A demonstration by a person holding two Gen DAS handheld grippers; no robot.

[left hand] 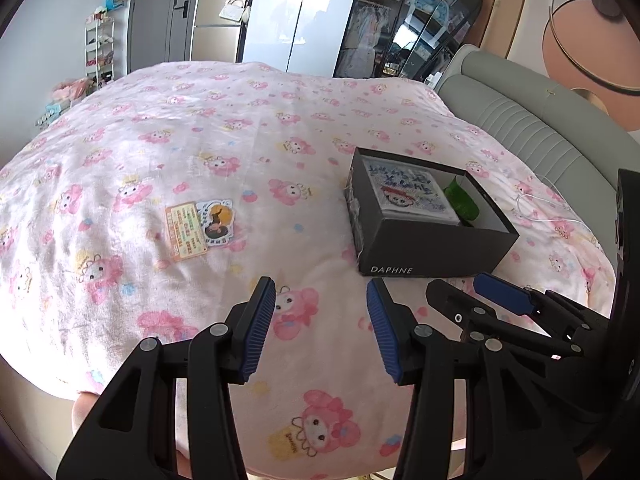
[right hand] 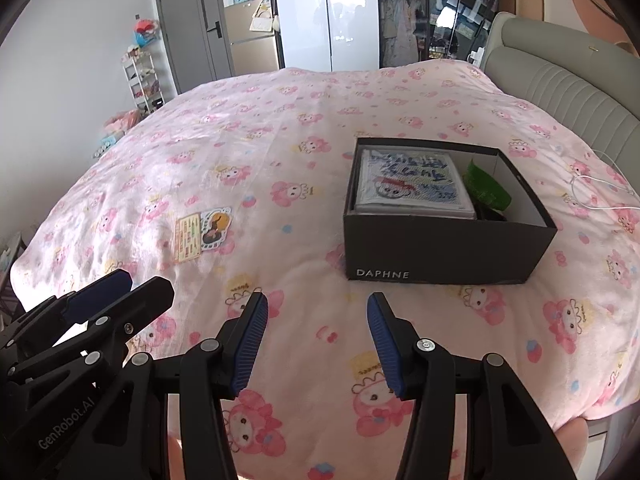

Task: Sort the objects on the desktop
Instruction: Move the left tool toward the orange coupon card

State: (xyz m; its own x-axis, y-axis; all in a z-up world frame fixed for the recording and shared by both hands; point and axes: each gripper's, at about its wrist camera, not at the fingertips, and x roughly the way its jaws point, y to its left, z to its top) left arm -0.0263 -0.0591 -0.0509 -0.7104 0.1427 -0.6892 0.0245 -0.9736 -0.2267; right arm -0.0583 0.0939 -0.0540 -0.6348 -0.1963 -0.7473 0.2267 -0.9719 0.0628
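A black "DAPHNE" box [left hand: 436, 246] [right hand: 440, 252] stands open on the pink bed cover. Inside lie a square blue-and-white picture pad [left hand: 408, 190] [right hand: 412, 182] and a green item [left hand: 462, 198] [right hand: 486, 186]. A flat sticker card [left hand: 200, 222] [right hand: 202, 232] lies on the cover to the box's left. My left gripper [left hand: 320, 302] is open and empty, near the bed's front edge, between card and box. My right gripper [right hand: 316, 304] is open and empty, just in front of the box's left corner. Each gripper shows in the other's view.
A pink cartoon-print bed cover [left hand: 240, 140] [right hand: 280, 120] fills both views. A grey padded headboard [left hand: 540, 120] [right hand: 560, 80] runs along the right. A white cable [left hand: 548, 210] [right hand: 600, 192] lies right of the box. Wardrobes, a door and a shelf rack [left hand: 100, 48] stand beyond the bed.
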